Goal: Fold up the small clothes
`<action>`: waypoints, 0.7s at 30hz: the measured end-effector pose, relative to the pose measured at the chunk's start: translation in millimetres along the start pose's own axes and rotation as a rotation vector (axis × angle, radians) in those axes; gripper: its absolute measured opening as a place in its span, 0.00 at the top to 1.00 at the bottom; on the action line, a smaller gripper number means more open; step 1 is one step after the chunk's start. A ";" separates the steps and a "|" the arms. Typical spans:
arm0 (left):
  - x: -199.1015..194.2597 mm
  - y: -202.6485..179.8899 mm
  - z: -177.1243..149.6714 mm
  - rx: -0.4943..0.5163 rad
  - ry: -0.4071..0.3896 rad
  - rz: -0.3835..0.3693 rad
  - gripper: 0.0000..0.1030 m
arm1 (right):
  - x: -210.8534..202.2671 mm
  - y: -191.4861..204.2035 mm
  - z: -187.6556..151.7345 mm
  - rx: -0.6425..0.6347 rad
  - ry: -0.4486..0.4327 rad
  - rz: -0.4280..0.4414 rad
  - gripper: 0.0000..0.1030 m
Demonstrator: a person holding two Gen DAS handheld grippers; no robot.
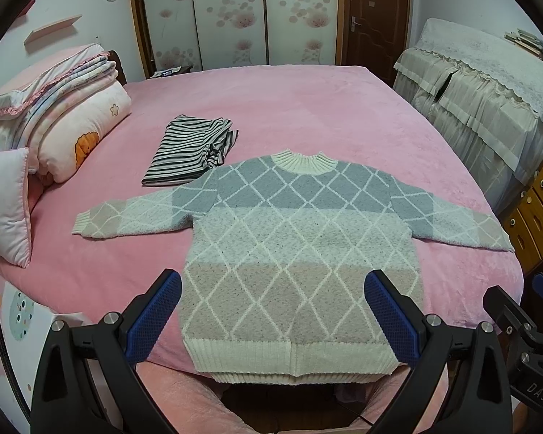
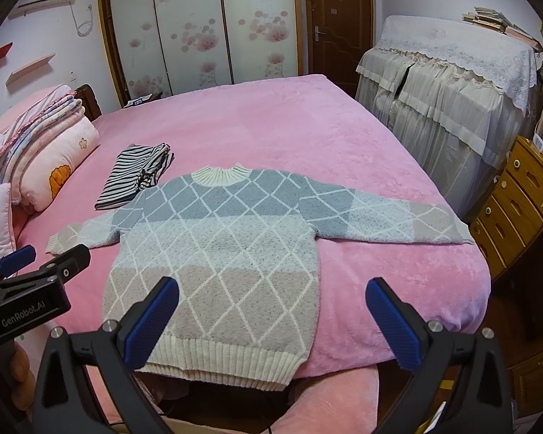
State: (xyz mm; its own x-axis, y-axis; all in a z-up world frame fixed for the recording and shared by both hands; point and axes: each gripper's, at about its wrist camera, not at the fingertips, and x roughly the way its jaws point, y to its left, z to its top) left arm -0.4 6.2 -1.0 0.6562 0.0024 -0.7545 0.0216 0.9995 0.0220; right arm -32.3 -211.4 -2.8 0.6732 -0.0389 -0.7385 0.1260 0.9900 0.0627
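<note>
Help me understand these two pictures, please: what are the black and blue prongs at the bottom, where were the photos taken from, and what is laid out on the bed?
There is no robot arm here. A person holds a hand-held gripper in each hand, and each carries a wide-angle camera looking forward along its two blue-padded fingers. One picture comes from the left gripper, the other from the right gripper; each also catches the other at its edge. Both are open and hold nothing.

On the pink bed lies a small diamond-patterned sweater, spread flat with sleeves out and its hem at the near edge, not yet folded. Beyond its left shoulder sits a folded striped garment. Stacked bedding and a pillow are at the left.
</note>
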 end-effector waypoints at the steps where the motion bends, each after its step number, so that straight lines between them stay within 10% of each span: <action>1: -0.2 0.8 -0.2 0.000 0.000 0.000 0.02 | -0.1 0.4 0.2 -0.002 0.002 0.001 0.00; 21: 4.8 6.7 -3.0 0.001 0.008 0.000 0.02 | 1.4 2.3 -2.6 -0.002 0.004 0.003 0.00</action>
State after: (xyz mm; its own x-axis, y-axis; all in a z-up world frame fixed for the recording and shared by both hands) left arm 0.6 13.1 -6.4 0.6505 0.0023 -0.7595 0.0224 0.9995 0.0222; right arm -33.0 -208.8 -5.5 0.6704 -0.0350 -0.7412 0.1226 0.9904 0.0642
